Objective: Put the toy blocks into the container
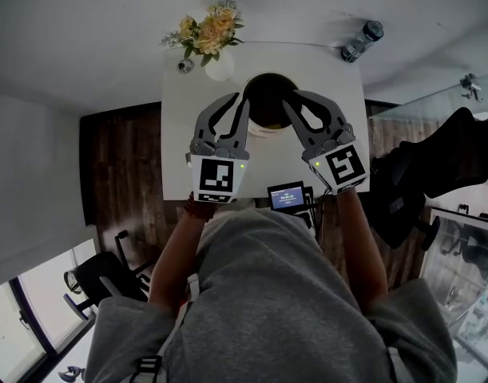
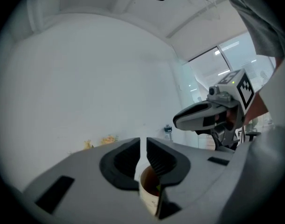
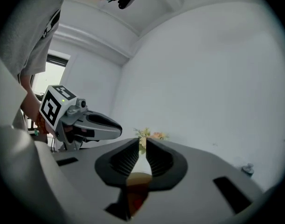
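One container (image 1: pixel 262 128), round with a pale wall and a dark inside, stands near the middle of a white table (image 1: pixel 188 126), roughly midway between its left and right edges. What lies in it is too dark to tell from above; the right gripper view catches only a reddish patch low inside.

Two grippers hang over the container. The left gripper (image 1: pixel 243 97) reaches in from the left edge's side, its tips above the rim. The right gripper (image 1: pixel 291 96) mirrors it from the right. Each has its jaws drawn almost together, with only a thin slit between the pads, and each is empty. In both gripper views the container shows straight below the jaws, apart from them.

One white vase of yellow flowers (image 1: pixel 214 37) stands toward the far left corner, with one small round object (image 1: pixel 185 66) just beside it. One bottle (image 1: pixel 362 41) lies by the far right corner. One small device with a lit screen (image 1: pixel 286 197) sits at the near edge, between the person's arms.

Dark wood floor (image 1: pixel 120 174) surrounds the table. Two black office chairs are in the room, one (image 1: pixel 435 166) off the right edge and one (image 1: pixel 100 274) near the windows at lower left. The walls are plain white.
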Tool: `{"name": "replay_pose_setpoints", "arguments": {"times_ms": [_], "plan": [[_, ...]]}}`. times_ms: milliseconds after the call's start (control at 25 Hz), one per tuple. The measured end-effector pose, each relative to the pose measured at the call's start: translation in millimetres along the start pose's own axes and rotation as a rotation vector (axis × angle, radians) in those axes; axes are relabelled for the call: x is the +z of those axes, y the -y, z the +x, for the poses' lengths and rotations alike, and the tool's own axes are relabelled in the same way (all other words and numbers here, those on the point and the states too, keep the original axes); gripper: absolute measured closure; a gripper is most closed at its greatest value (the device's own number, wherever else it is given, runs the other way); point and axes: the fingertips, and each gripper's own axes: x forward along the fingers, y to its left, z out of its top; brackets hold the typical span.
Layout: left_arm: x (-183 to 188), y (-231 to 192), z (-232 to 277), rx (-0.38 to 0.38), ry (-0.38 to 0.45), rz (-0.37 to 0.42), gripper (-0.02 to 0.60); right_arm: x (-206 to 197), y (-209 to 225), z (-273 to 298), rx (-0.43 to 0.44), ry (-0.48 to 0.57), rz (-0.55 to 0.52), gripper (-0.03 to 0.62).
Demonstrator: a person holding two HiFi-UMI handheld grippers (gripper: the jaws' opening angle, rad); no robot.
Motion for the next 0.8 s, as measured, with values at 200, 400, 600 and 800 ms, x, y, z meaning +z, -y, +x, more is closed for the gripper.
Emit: {"name": "replay_pose_setpoints", "arguments": {"times_ms": [200, 400, 600, 800], "plan": [[-17, -1, -14, 0.033, -0.029, -0.024, 0.565, -18, -16, -1, 0.014, -0.046, 0.040, 0.562], [-26, 2, -18, 0.017, -0.048, -0.022, 0.568, -32, -26, -3, 0.032, -0.082, 0.065, 0.582], [-32, 10, -22, -0.007, -0.062, -0.021, 0.568, -41, -31, -5, 0.030, -0.104, 0.088, 0.586], [-38, 18, -22, -0.047, -0.077, -0.007, 0.568, -45, -34, -7, 0.019, -0.108, 0.098, 0.588]]}}
